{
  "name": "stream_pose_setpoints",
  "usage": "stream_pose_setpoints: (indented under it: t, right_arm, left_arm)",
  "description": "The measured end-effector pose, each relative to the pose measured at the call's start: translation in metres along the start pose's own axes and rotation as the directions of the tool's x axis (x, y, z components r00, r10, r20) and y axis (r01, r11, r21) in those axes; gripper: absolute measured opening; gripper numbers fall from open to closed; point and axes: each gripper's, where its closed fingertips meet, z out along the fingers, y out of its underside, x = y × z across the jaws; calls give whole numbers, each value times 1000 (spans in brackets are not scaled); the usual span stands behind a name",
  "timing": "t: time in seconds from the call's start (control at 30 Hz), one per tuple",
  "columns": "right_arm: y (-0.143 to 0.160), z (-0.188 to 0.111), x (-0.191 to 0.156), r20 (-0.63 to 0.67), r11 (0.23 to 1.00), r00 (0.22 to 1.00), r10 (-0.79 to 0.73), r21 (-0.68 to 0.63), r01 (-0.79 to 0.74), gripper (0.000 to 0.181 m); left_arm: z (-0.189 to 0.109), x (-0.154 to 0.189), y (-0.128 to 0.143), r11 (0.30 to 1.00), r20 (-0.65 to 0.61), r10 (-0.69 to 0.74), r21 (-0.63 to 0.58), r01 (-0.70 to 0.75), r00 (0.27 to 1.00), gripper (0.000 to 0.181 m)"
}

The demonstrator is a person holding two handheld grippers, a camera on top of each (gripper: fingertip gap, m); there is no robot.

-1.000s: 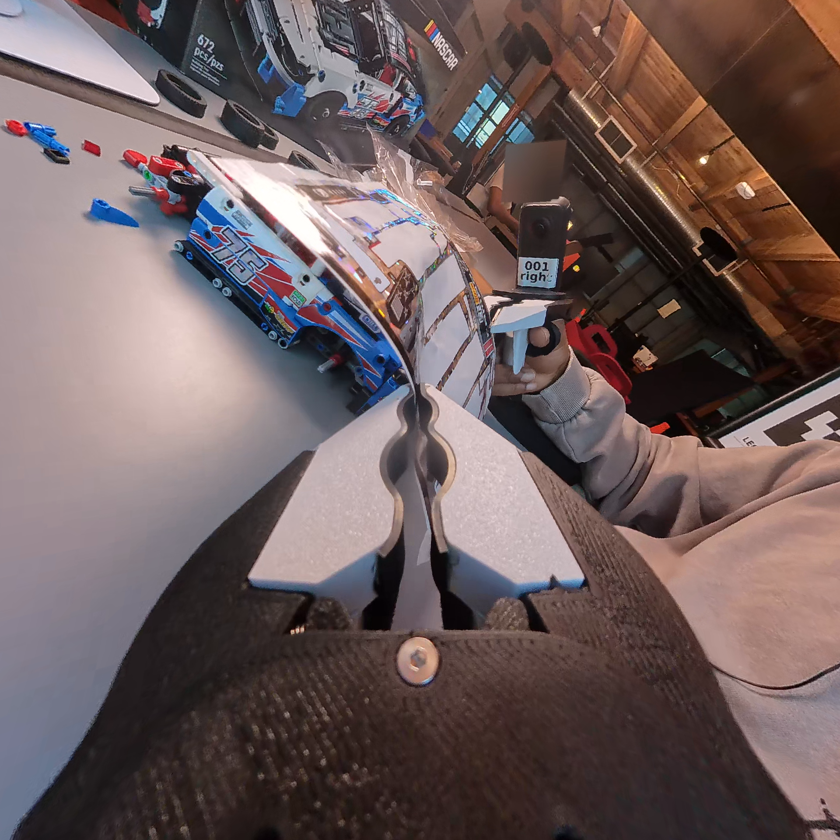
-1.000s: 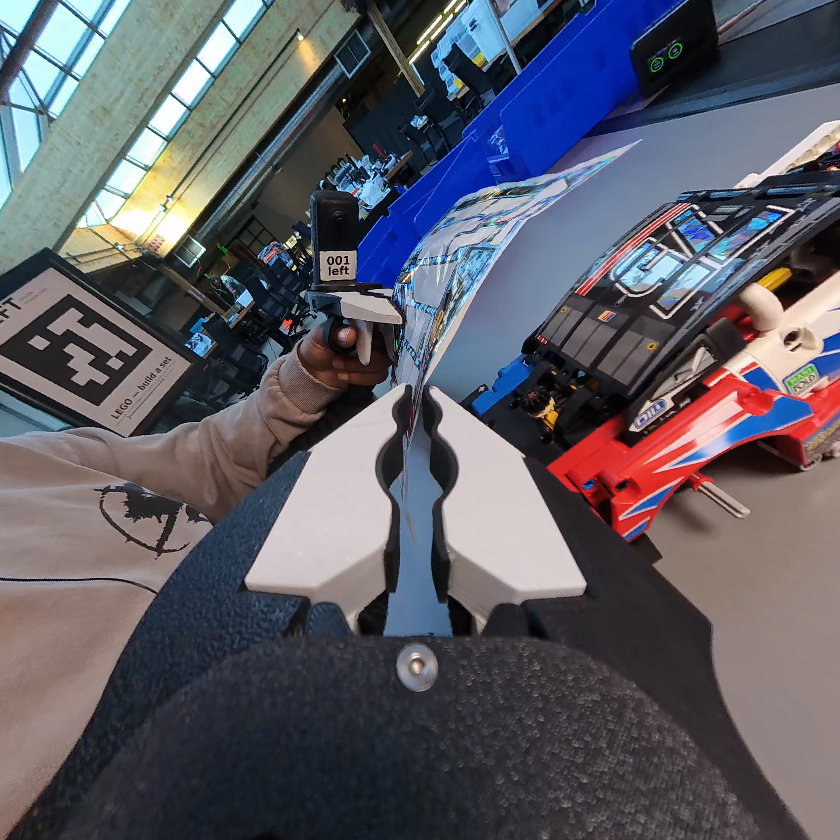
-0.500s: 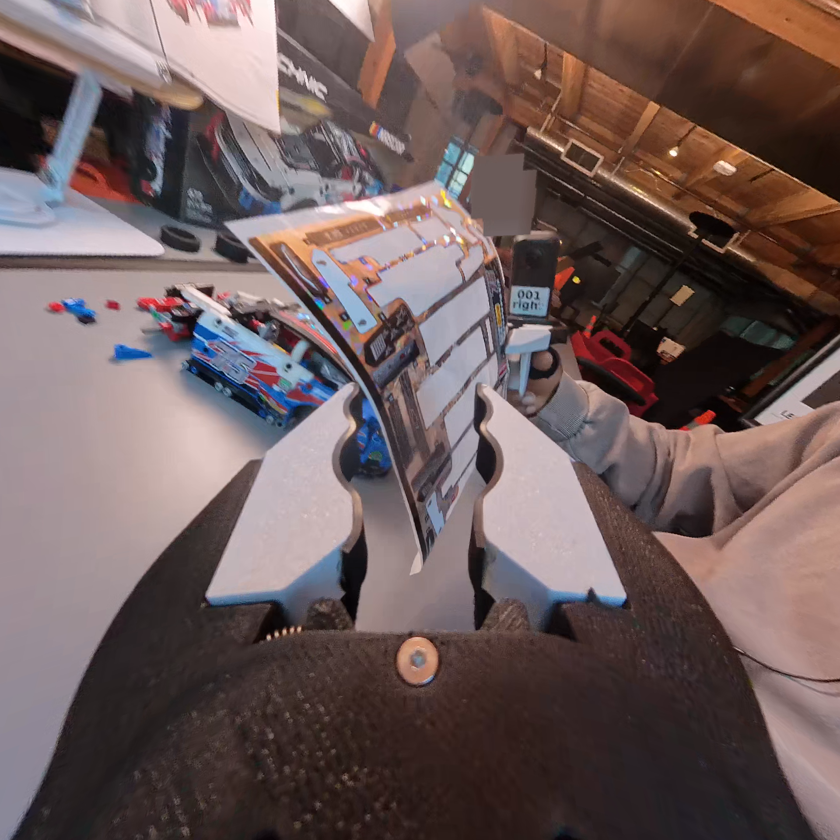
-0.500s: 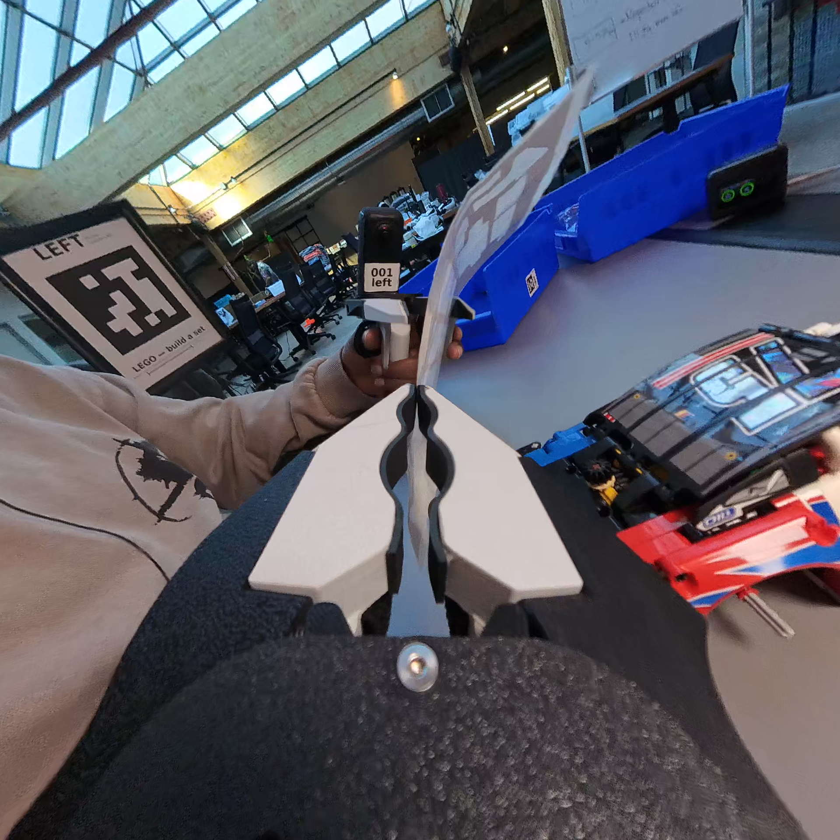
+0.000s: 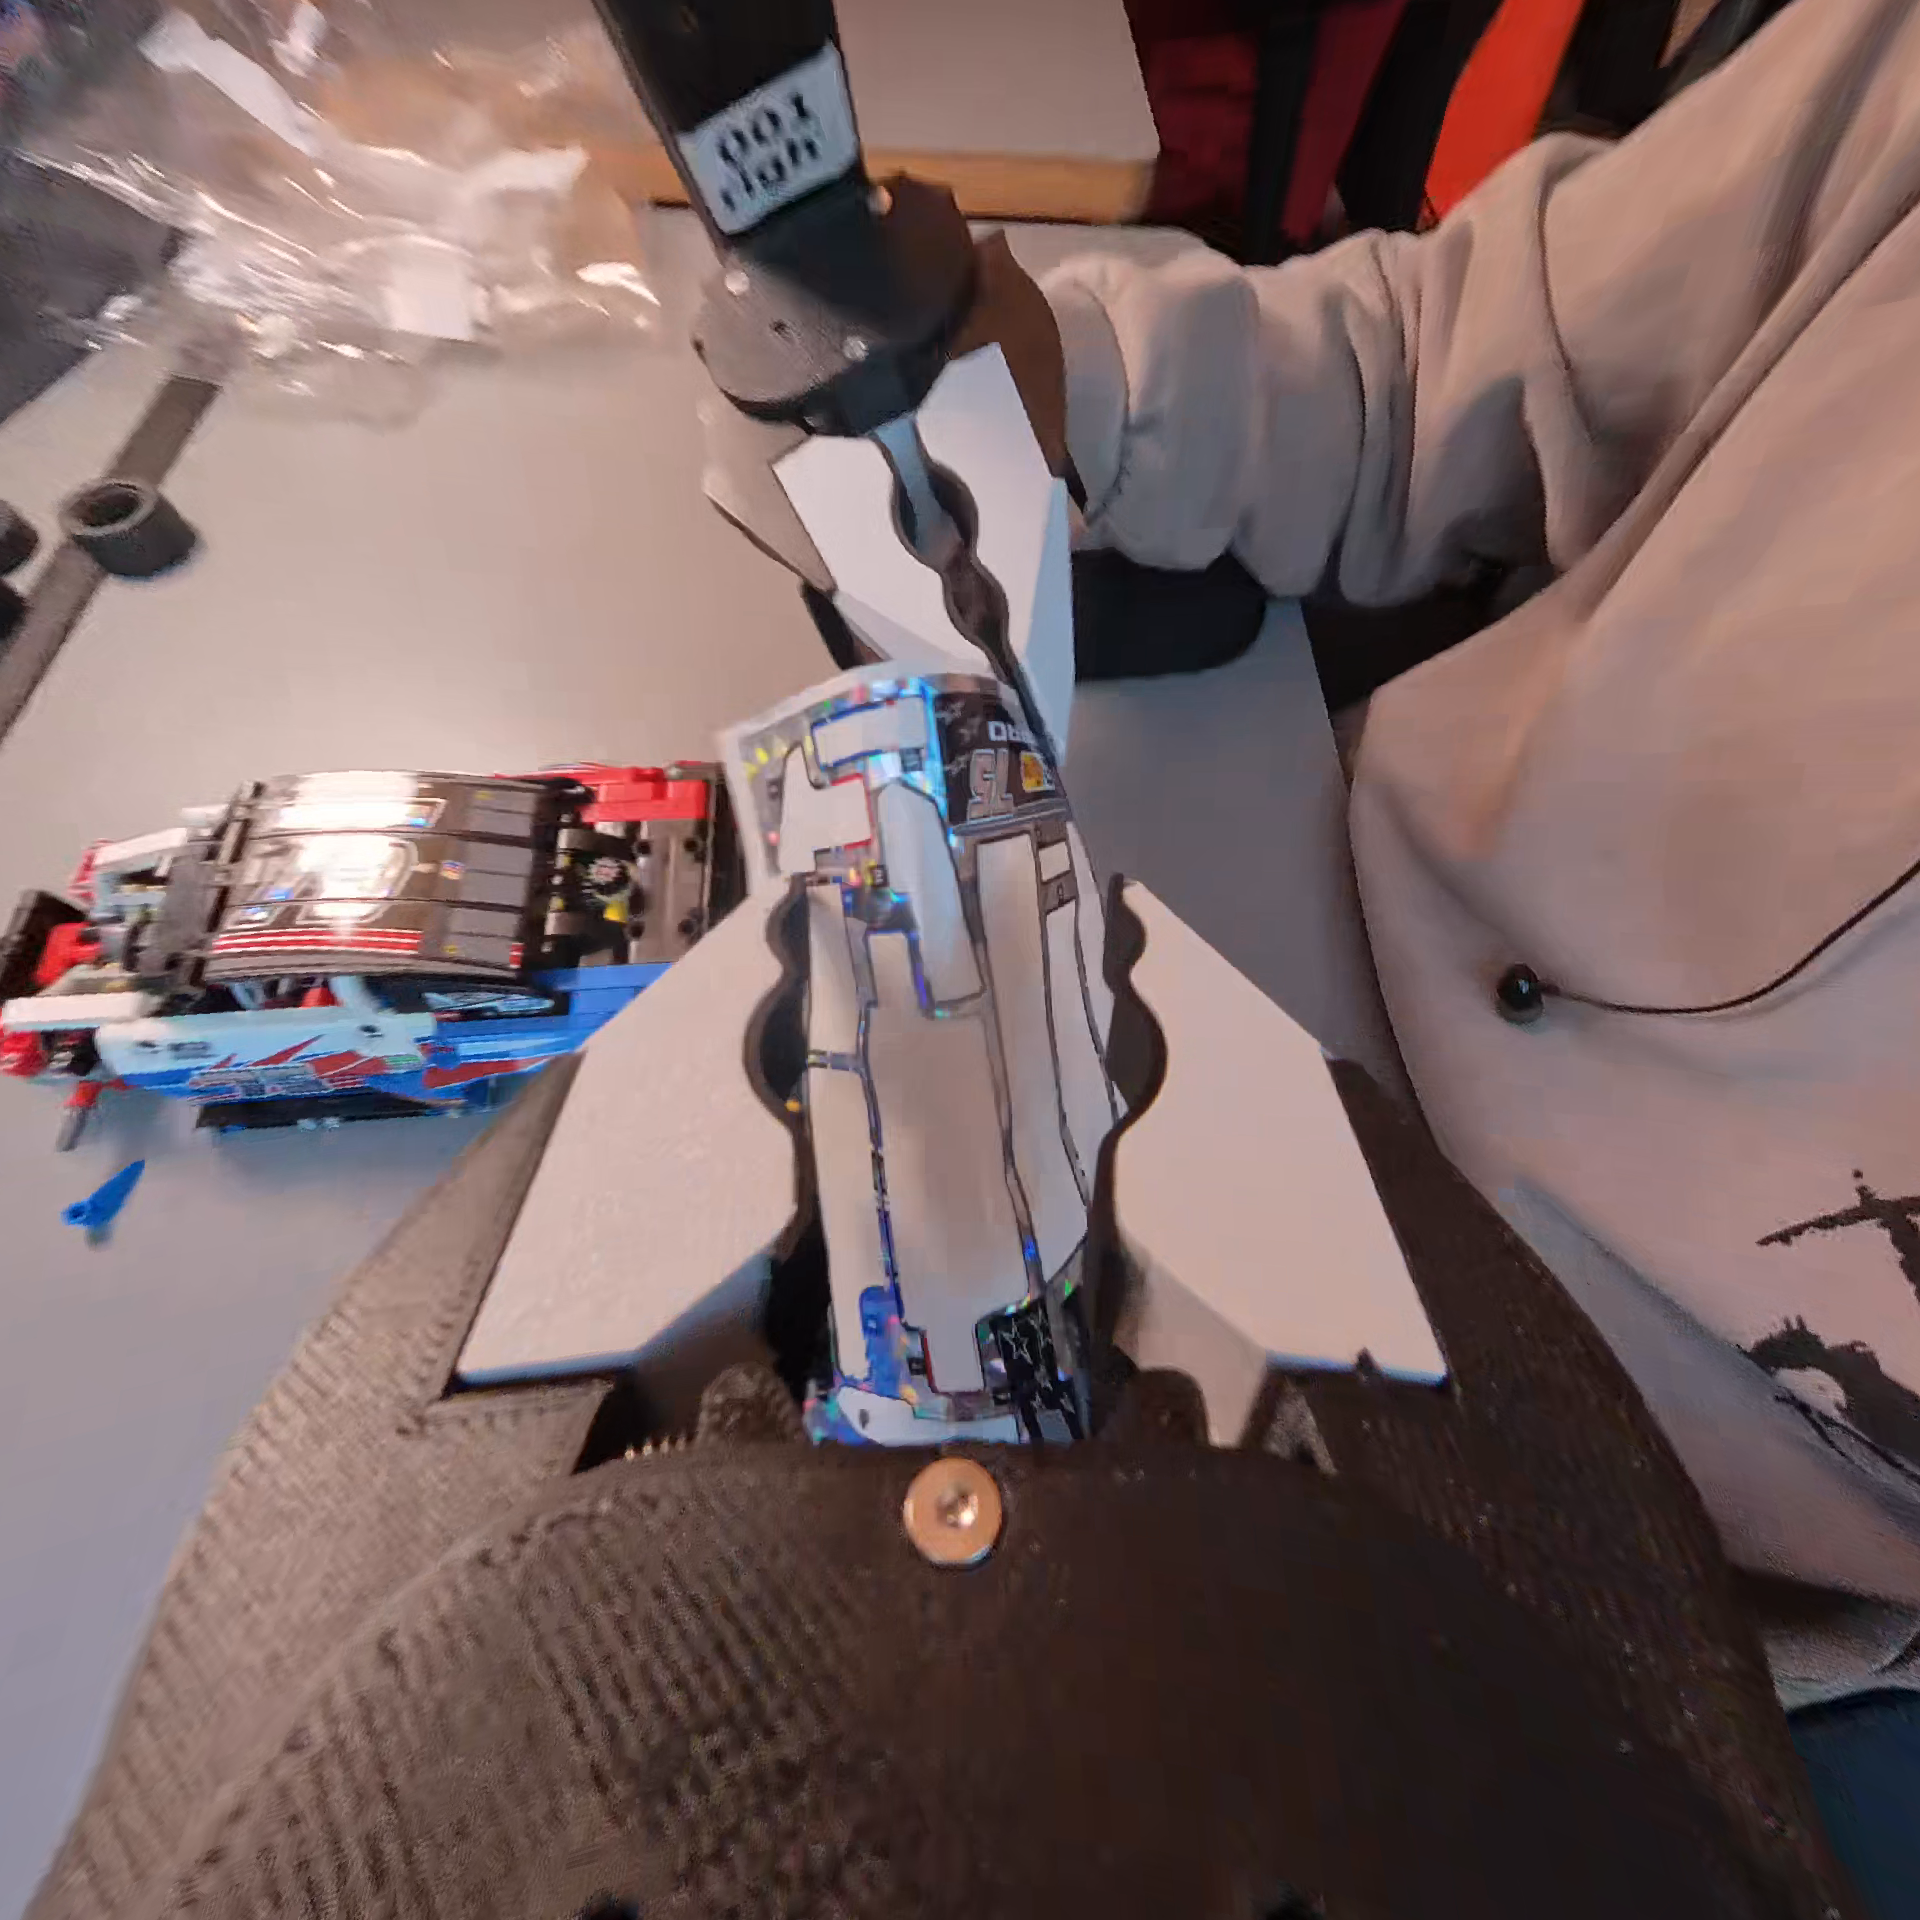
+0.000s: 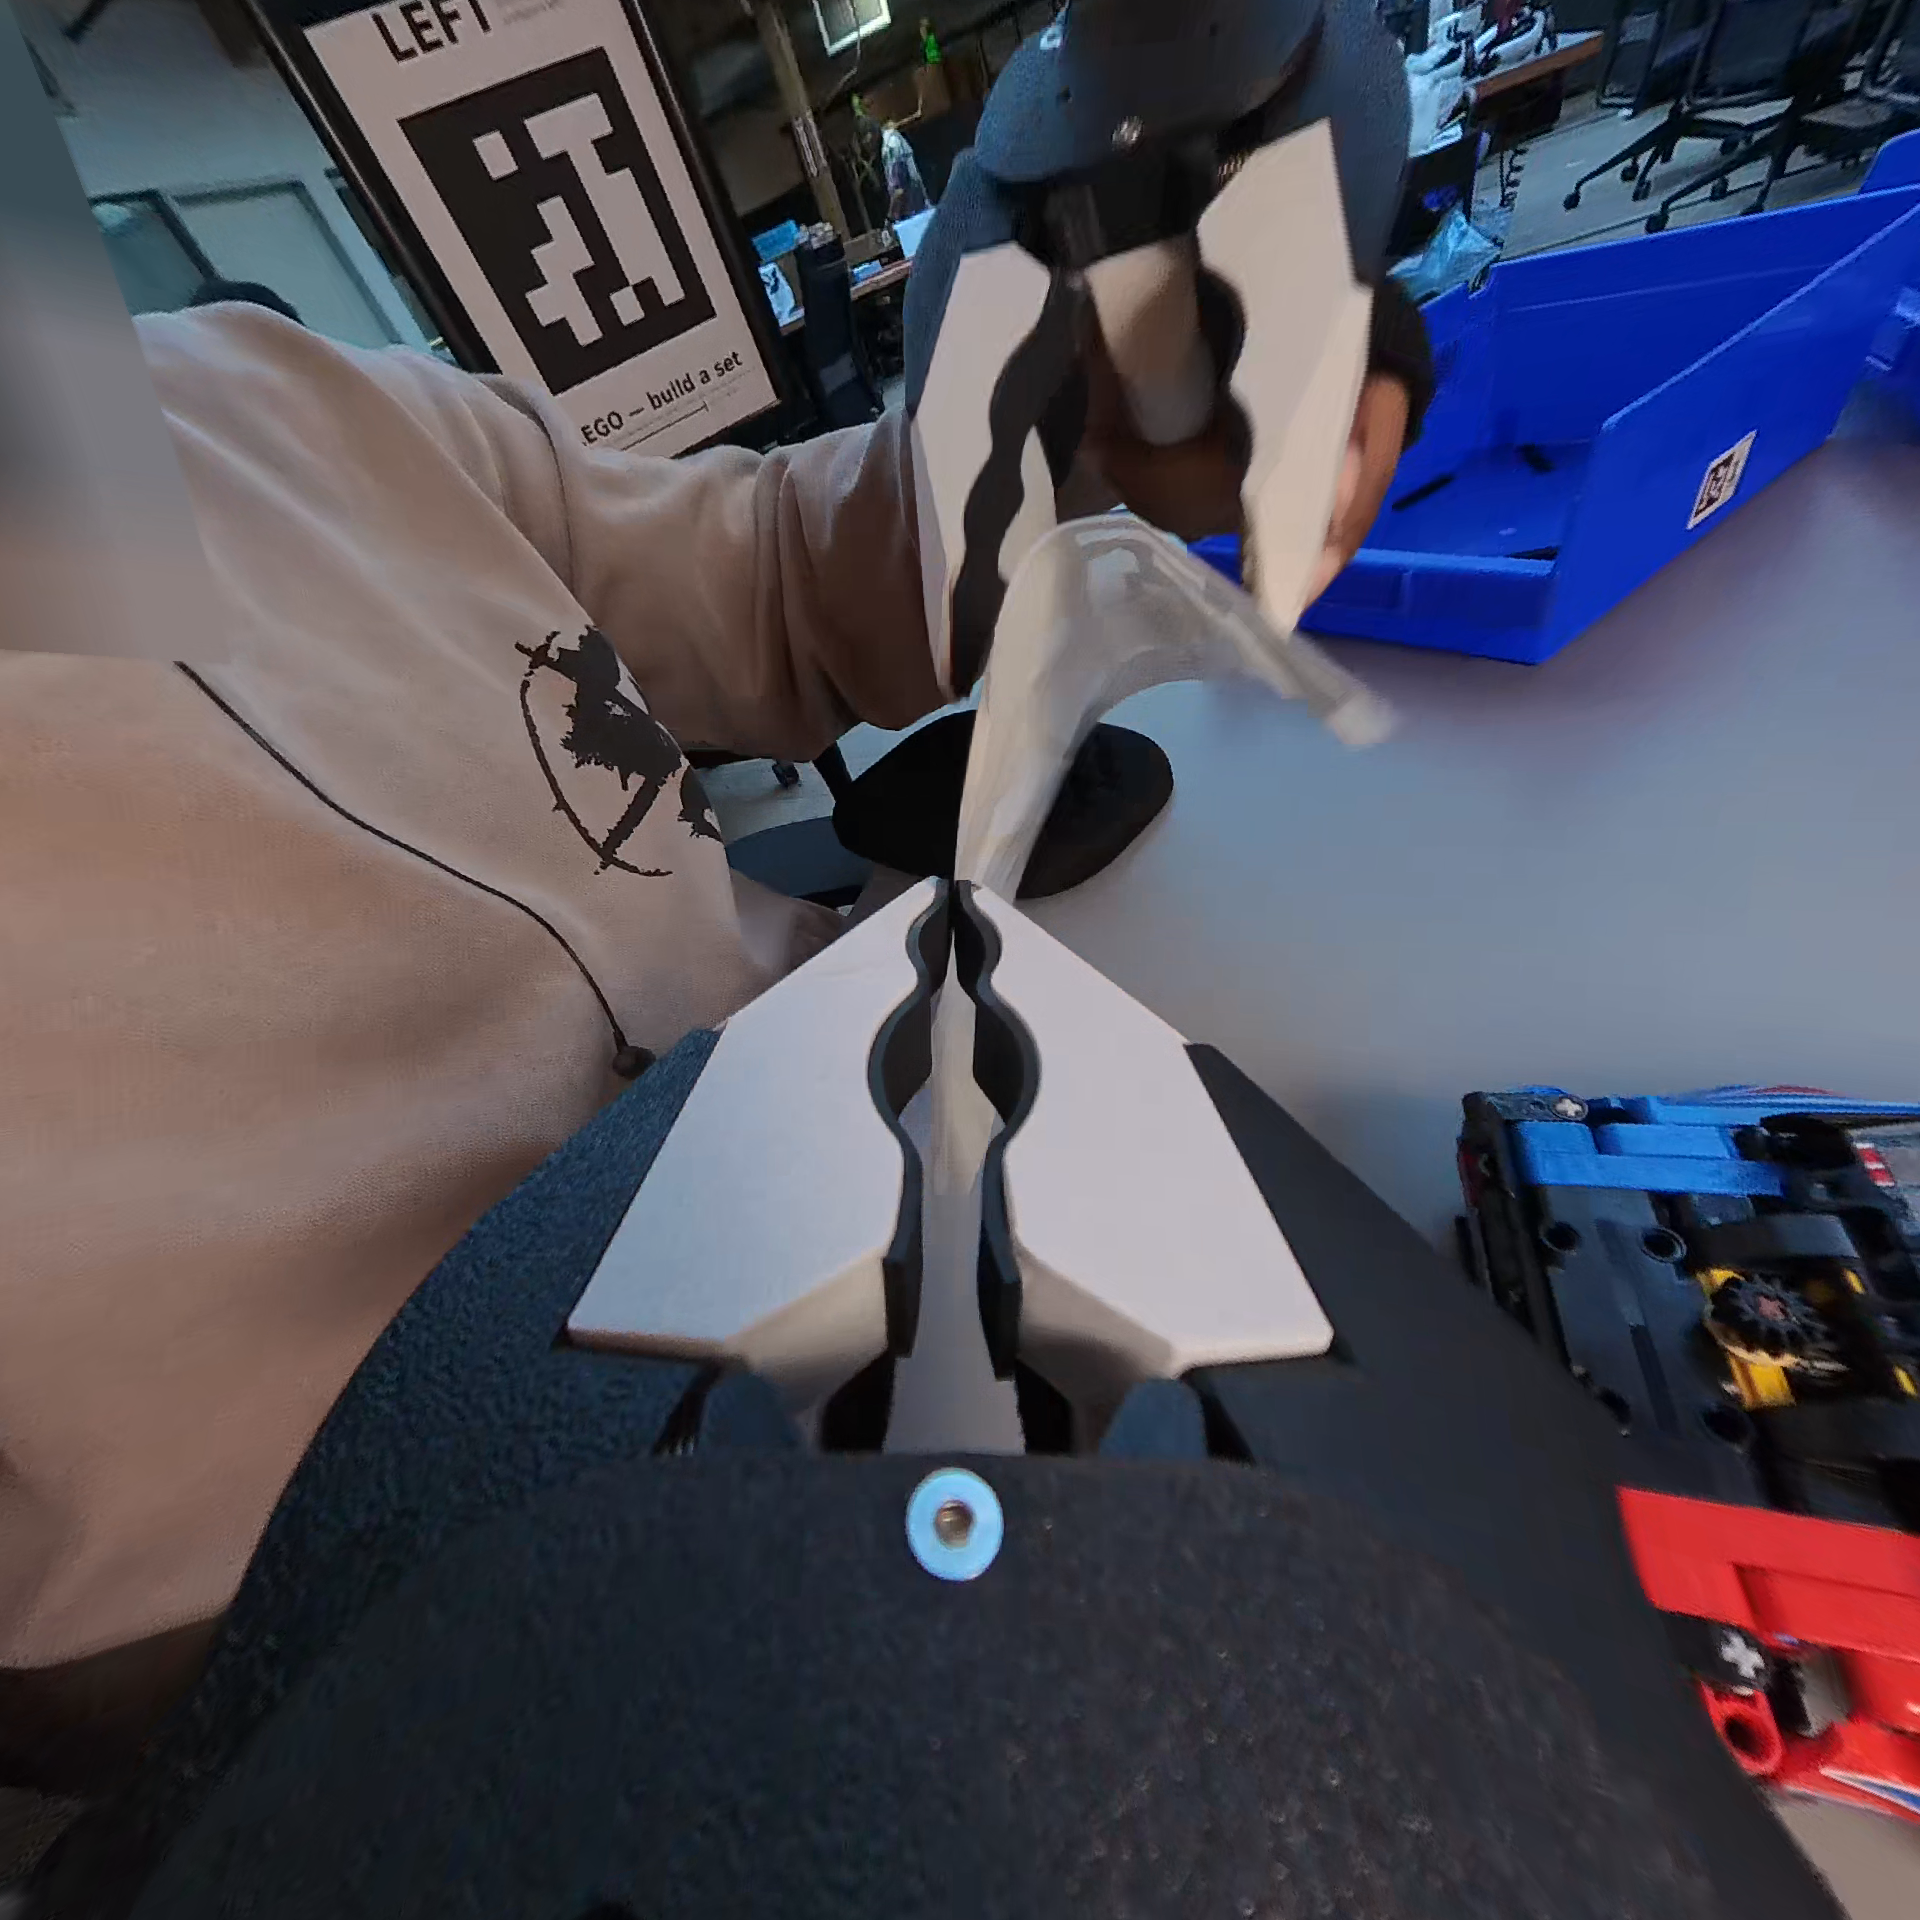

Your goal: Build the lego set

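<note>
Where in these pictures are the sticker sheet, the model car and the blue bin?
sticker sheet (image 5: 940, 1101), left wrist view, on its printed face between the open fingers.
model car (image 5: 343, 935), left wrist view, on its dark roof.
blue bin (image 6: 1662, 416), right wrist view, on its inner wall.

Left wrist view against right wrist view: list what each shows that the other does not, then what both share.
Only the left wrist view shows the printed, shiny face of the sticker sheet lying between the open left tongs, plus loose black tyres, crumpled clear plastic and a small blue piece.

Only the right wrist view shows the blue bin, the framed black-and-white marker sign and the sheet's plain back pinched in the shut right tongs.

Both show the sheet, the toy car, the grey table and the beige sleeve.
</note>
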Motion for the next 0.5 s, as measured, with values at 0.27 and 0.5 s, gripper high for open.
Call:
stream_pose_setpoints:
  t: [0.27,0.5]
  right_arm:
    - [8,-18,6,-46,997,996,75,39,-73,0]
    - [22,-18,27,-164,995,982,97,22,-95,0]
  left_arm:
    - [25,10,-8,994,-12,-24,104,25,1000,4]
    - [31,4,6,968,-77,-221,107,229,972,0]
